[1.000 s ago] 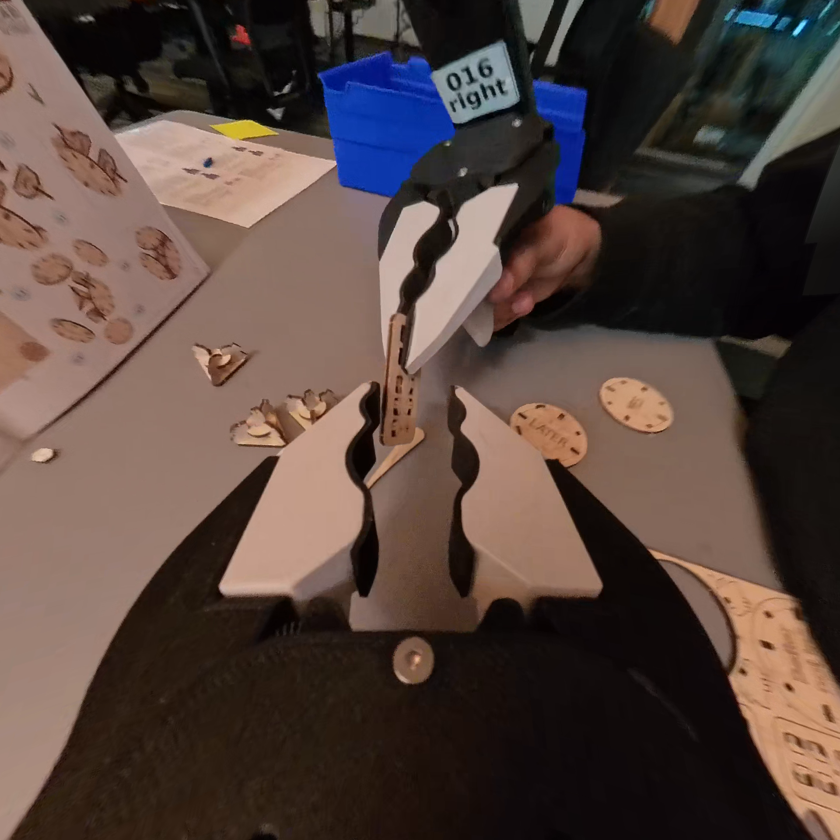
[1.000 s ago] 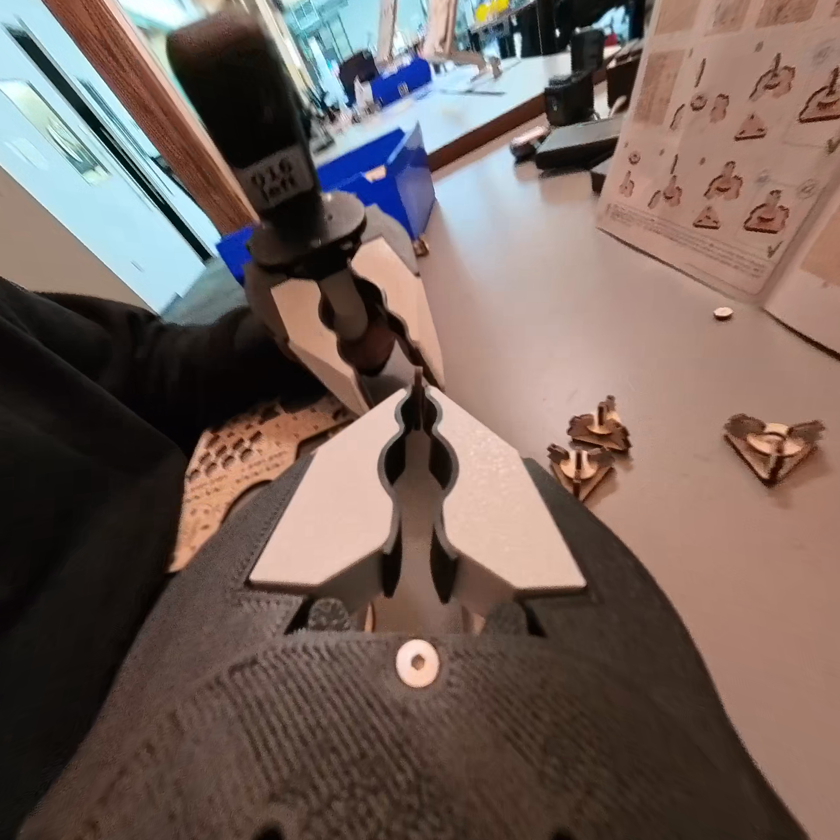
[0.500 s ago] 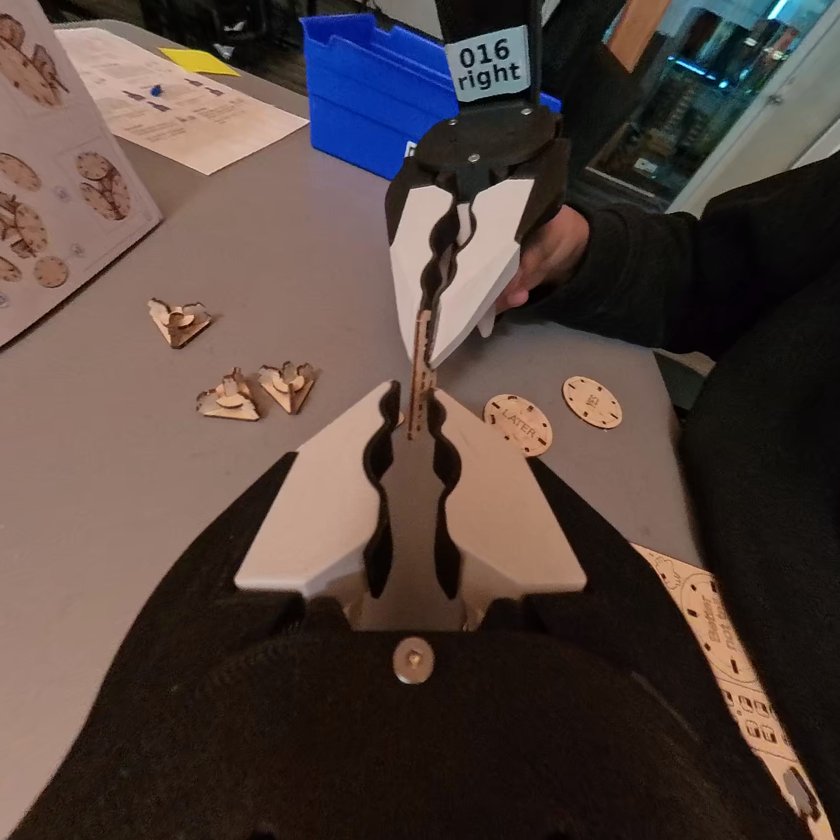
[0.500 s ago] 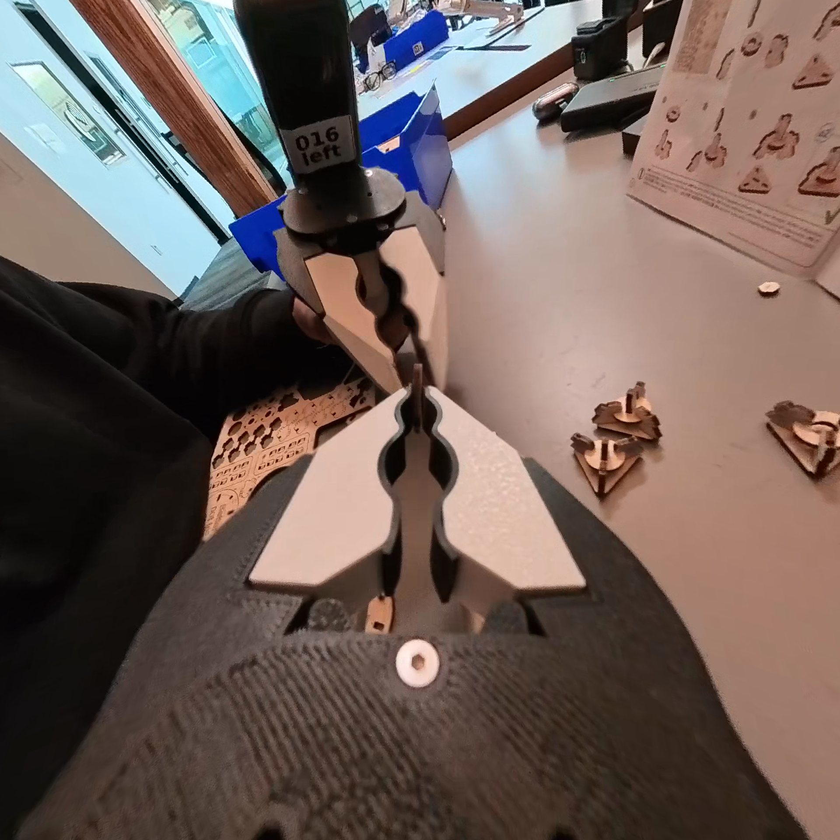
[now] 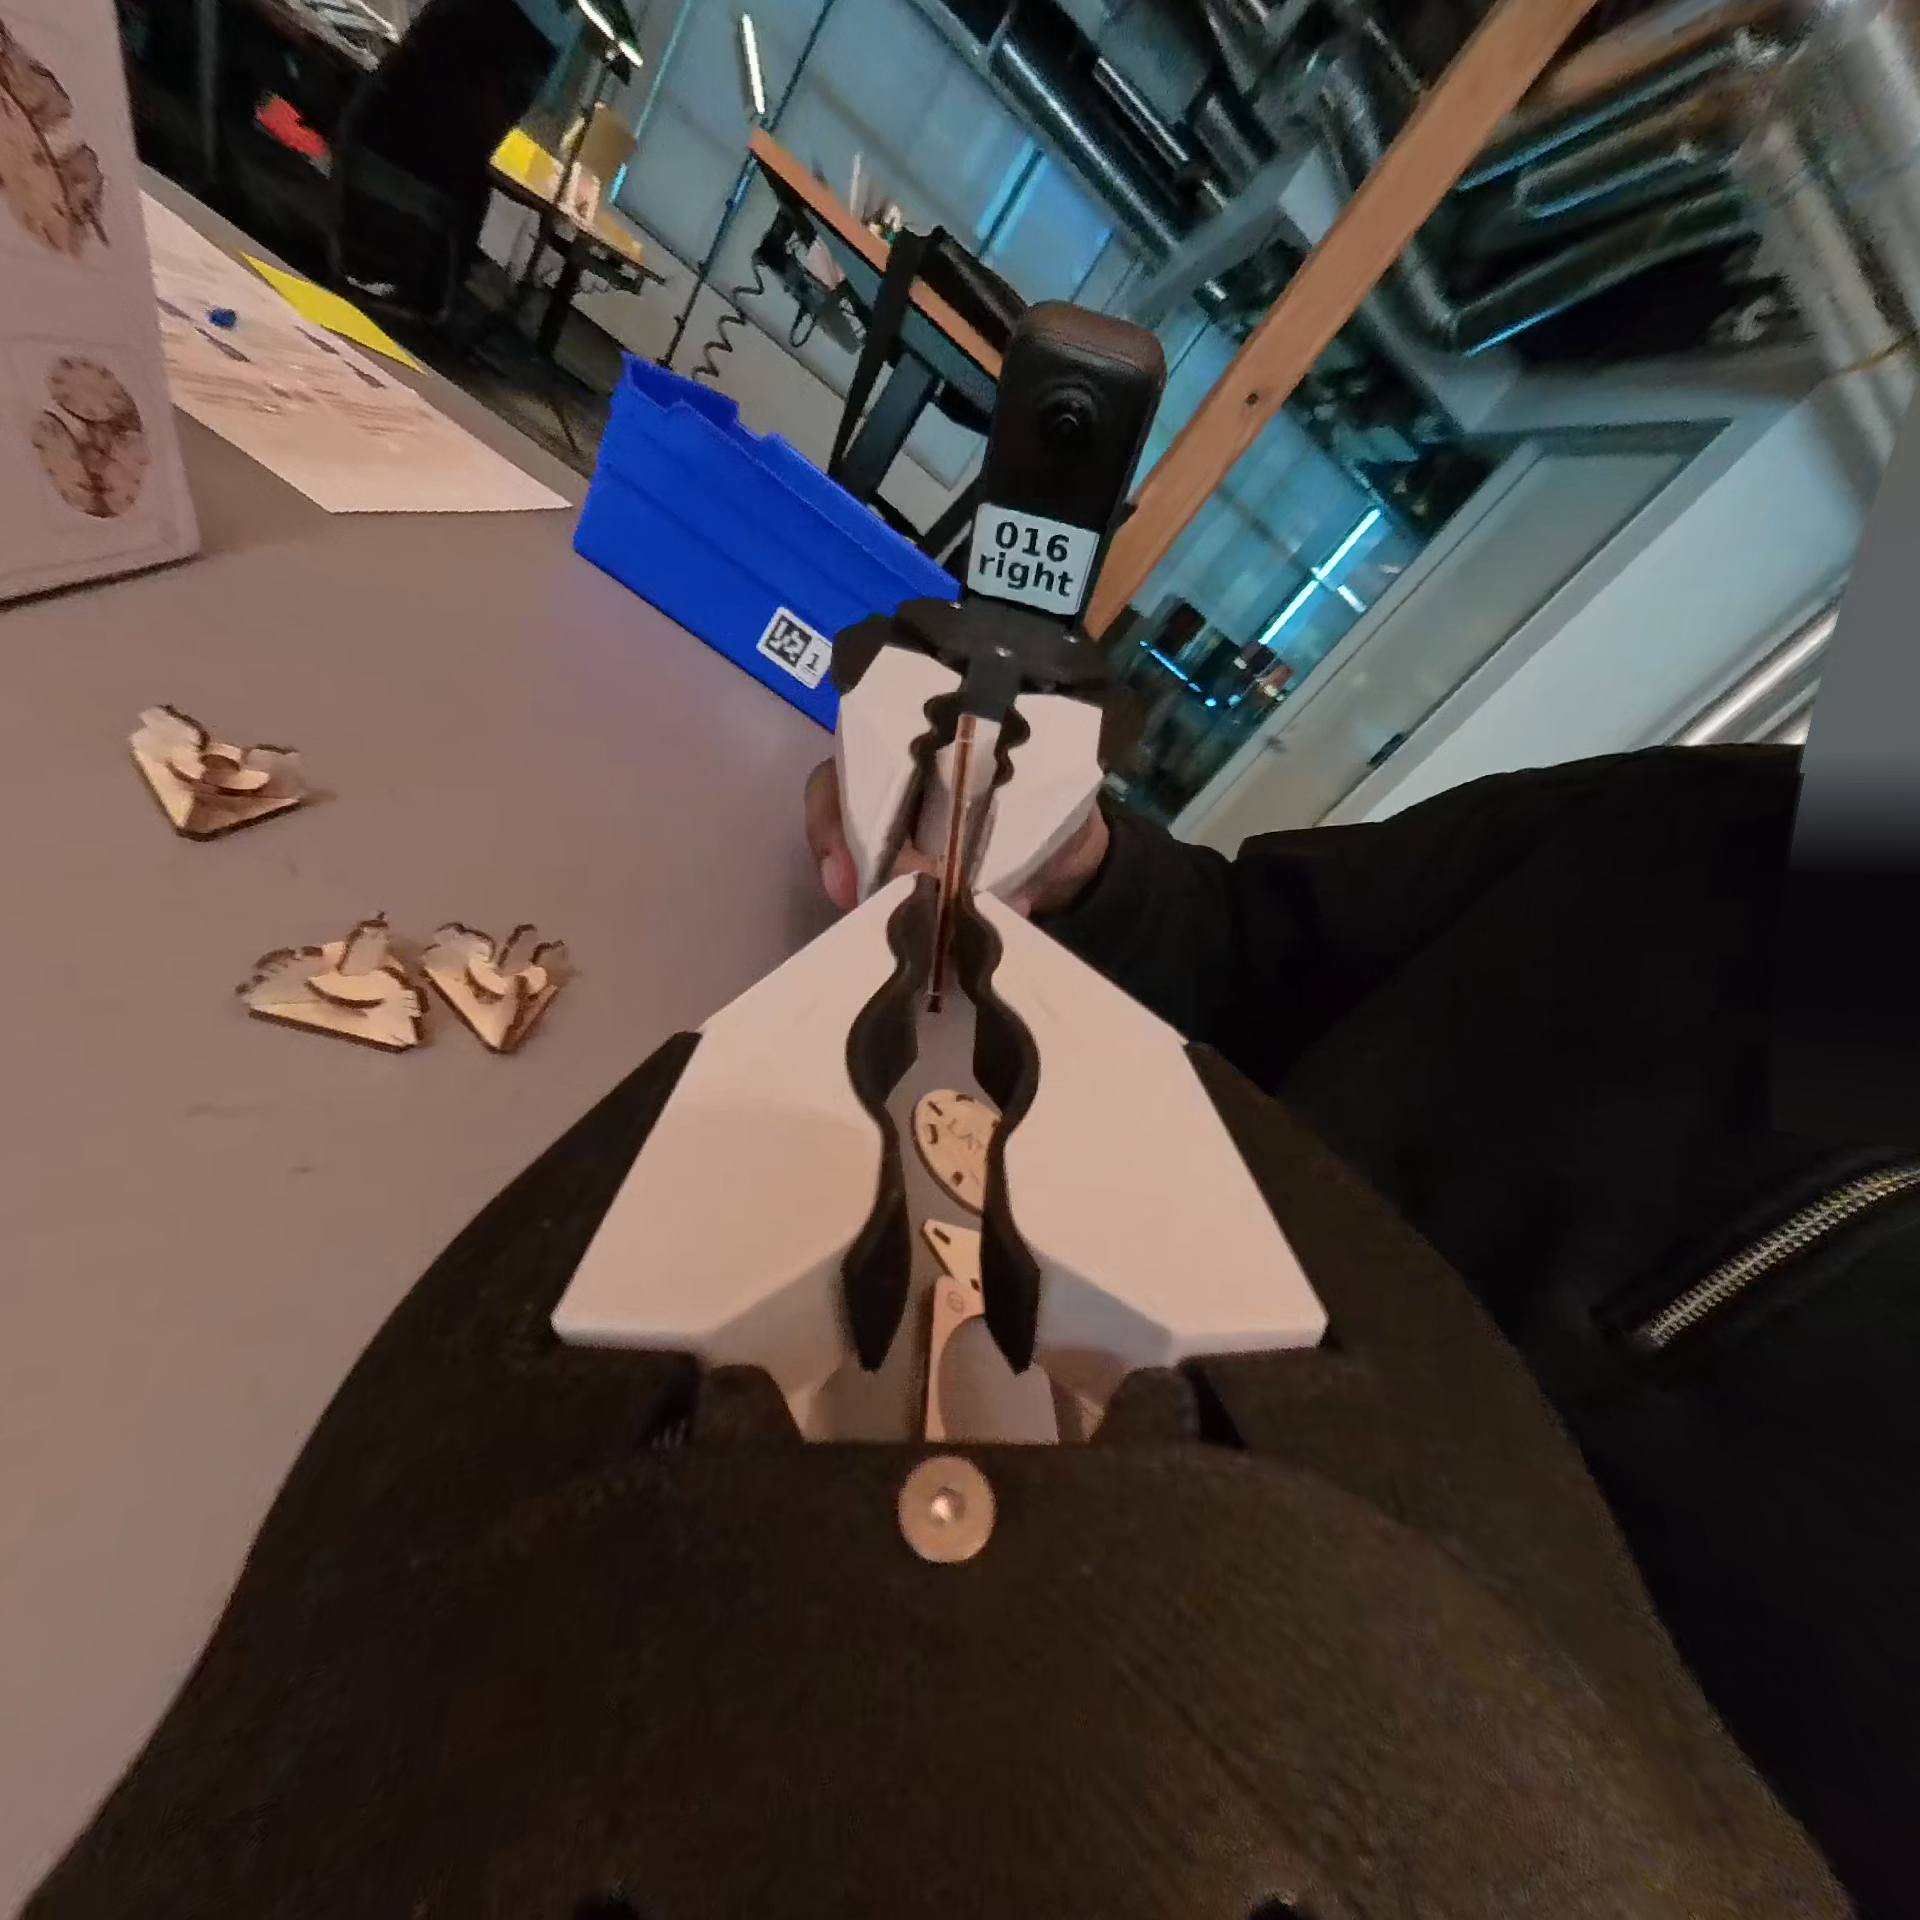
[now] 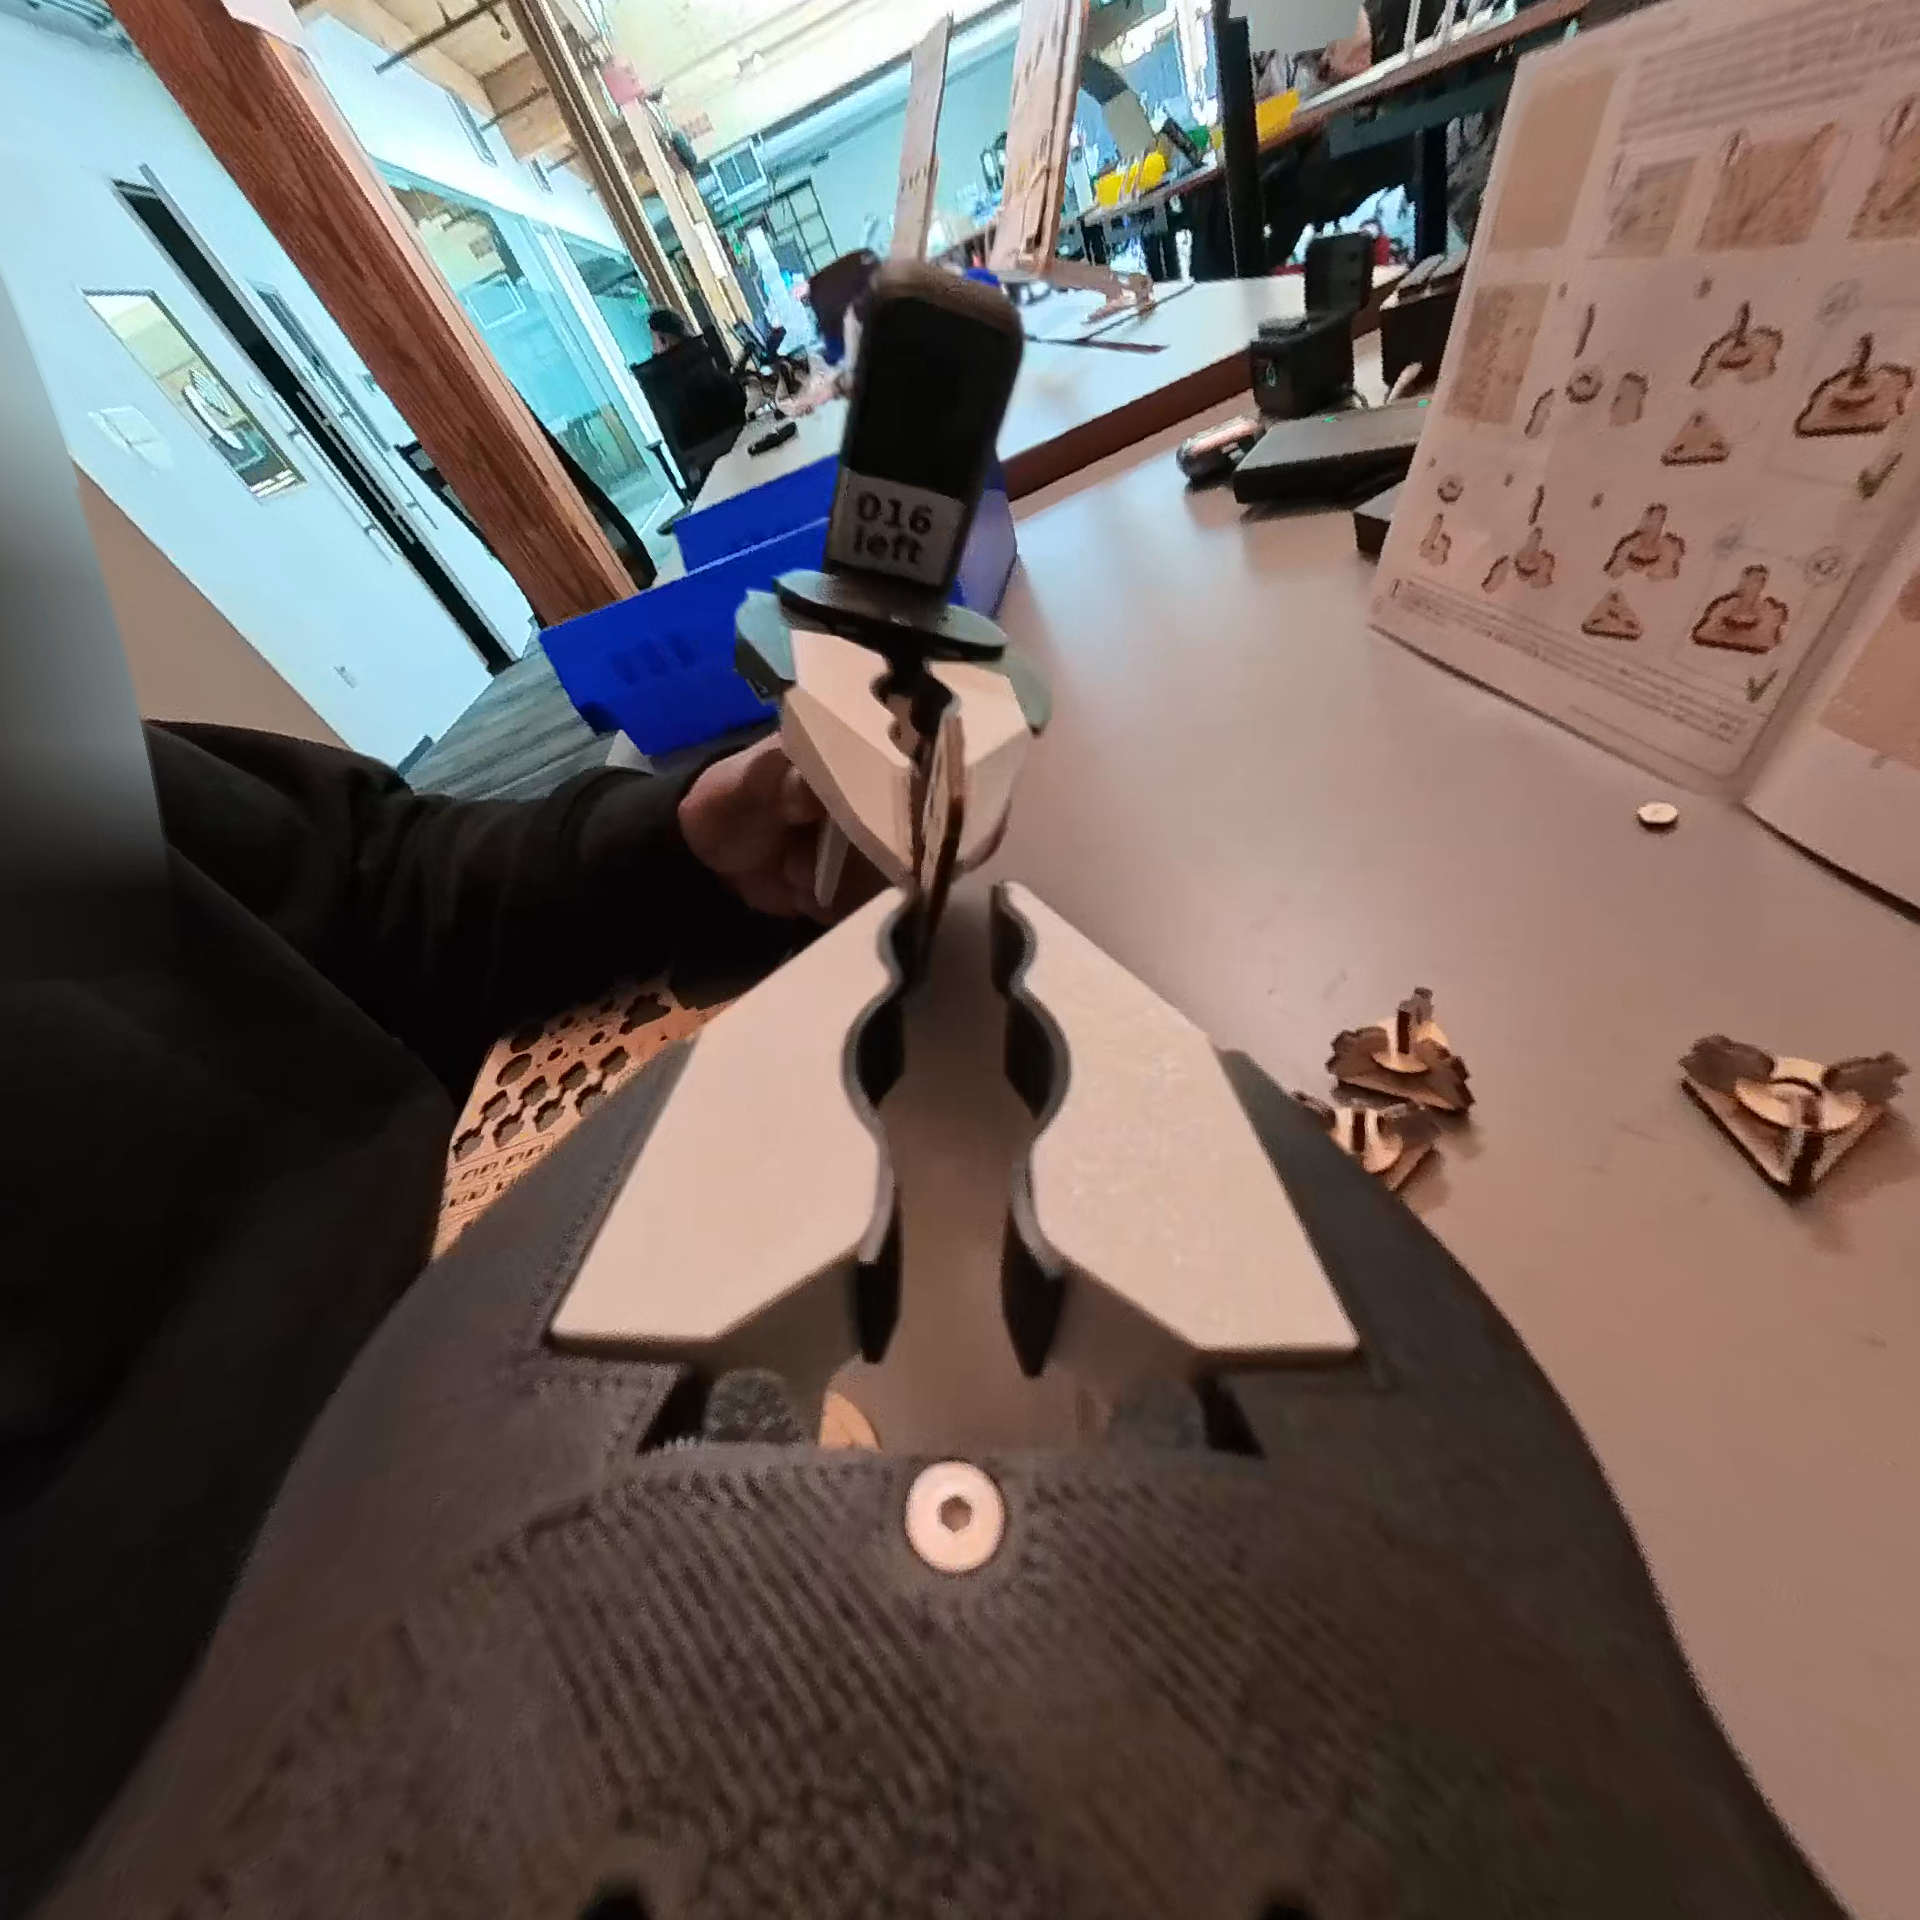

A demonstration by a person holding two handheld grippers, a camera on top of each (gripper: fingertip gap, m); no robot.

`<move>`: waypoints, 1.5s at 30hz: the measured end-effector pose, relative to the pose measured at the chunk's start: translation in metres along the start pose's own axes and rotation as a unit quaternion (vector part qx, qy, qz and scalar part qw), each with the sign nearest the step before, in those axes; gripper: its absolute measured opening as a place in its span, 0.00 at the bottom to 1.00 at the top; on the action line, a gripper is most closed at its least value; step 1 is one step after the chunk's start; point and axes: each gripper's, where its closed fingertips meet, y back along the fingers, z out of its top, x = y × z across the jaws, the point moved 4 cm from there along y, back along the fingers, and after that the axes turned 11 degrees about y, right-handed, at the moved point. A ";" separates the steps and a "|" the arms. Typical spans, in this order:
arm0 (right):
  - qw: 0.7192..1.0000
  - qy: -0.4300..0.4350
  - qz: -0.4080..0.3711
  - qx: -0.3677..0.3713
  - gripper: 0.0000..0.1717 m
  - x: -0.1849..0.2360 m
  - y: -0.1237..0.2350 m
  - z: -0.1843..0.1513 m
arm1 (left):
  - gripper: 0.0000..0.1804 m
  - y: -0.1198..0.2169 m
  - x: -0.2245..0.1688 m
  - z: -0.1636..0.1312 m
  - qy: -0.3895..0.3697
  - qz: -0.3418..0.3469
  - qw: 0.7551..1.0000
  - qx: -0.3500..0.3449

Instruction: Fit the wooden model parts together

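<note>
My left gripper (image 5: 943,906) is shut on a thin wooden strip (image 5: 952,831), seen edge-on, held in the air above the grey table (image 5: 468,727). The strip's far end reaches between the fingers of my right gripper (image 5: 951,875), which faces it. In the right wrist view my right gripper (image 6: 951,900) is open. The strip (image 6: 935,821) stands close to its left fingertip (image 6: 894,920), and the other pad stands clear of it. The left gripper (image 6: 920,868) shows there pinching the strip.
Three small wooden triangular assemblies (image 5: 332,987) lie on the table to the left. A blue bin (image 5: 707,530) stands behind. Wooden discs (image 5: 951,1143) lie under my left gripper. An instruction sheet (image 6: 1662,416) stands at the right and a cut-out wooden sheet (image 6: 561,1081) lies at the left.
My left gripper closed on the strip that my right gripper was holding. My right gripper then opened its fingers off the strip. Both grippers tilted upward.
</note>
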 end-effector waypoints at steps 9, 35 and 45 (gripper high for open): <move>0.999 -0.023 0.005 0.031 0.00 0.002 -0.001 -0.003 | 0.05 0.002 0.007 0.000 -0.010 0.029 1.000 -0.001; 0.990 0.064 -0.090 0.091 0.00 0.001 -0.008 -0.011 | 0.00 0.003 0.012 -0.003 -0.034 0.139 0.990 -0.004; 0.983 0.124 -0.108 0.082 0.01 0.003 -0.008 -0.007 | 0.00 0.003 0.011 0.000 -0.016 0.129 0.991 -0.028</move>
